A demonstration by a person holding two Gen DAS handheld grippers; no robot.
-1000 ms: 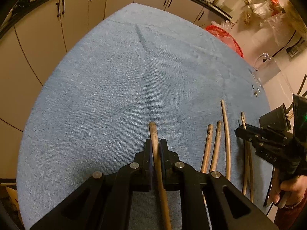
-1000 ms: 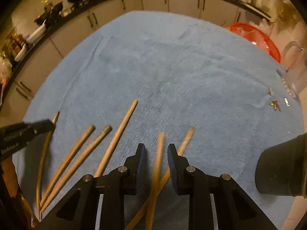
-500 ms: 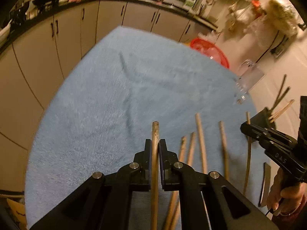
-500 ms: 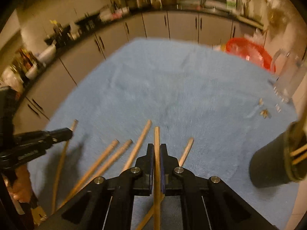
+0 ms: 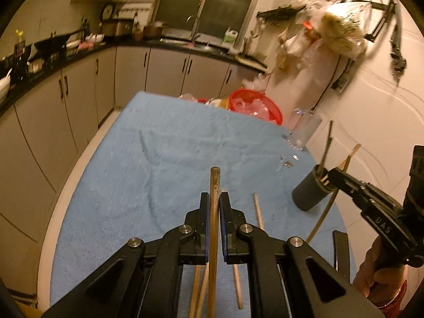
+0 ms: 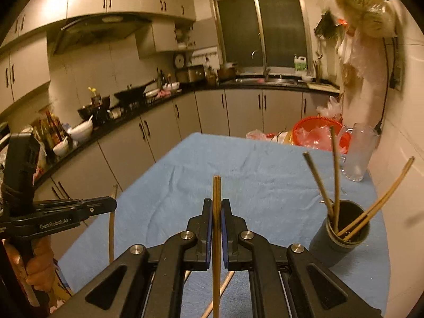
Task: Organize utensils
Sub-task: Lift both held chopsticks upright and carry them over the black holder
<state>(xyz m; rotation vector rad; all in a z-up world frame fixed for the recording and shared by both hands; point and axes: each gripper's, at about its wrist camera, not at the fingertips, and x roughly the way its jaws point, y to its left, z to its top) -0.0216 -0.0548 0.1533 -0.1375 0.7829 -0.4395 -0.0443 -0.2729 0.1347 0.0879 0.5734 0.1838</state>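
Observation:
My left gripper (image 5: 212,198) is shut on a wooden chopstick (image 5: 213,185), held above the blue towel (image 5: 159,164). My right gripper (image 6: 216,204) is shut on another wooden chopstick (image 6: 216,188), also raised. A dark cylindrical holder (image 6: 341,235) with several chopsticks in it stands at the right of the towel; it also shows in the left wrist view (image 5: 310,193). Loose chopsticks (image 5: 258,212) lie on the towel under the left gripper. The right gripper shows in the left wrist view (image 5: 334,173) close to the holder's rim. The left gripper shows in the right wrist view (image 6: 112,202).
A red basket (image 6: 318,132) and a glass pitcher (image 6: 360,153) stand at the towel's far right end. Small metal bits (image 5: 290,160) lie near the pitcher. Kitchen cabinets (image 6: 164,129) line the left and back. A wall (image 5: 371,106) runs along the right.
The right gripper shut on a chopstick and lifted it. Both grippers rose and tilted up with their chopsticks; the right one moved close to the holder.

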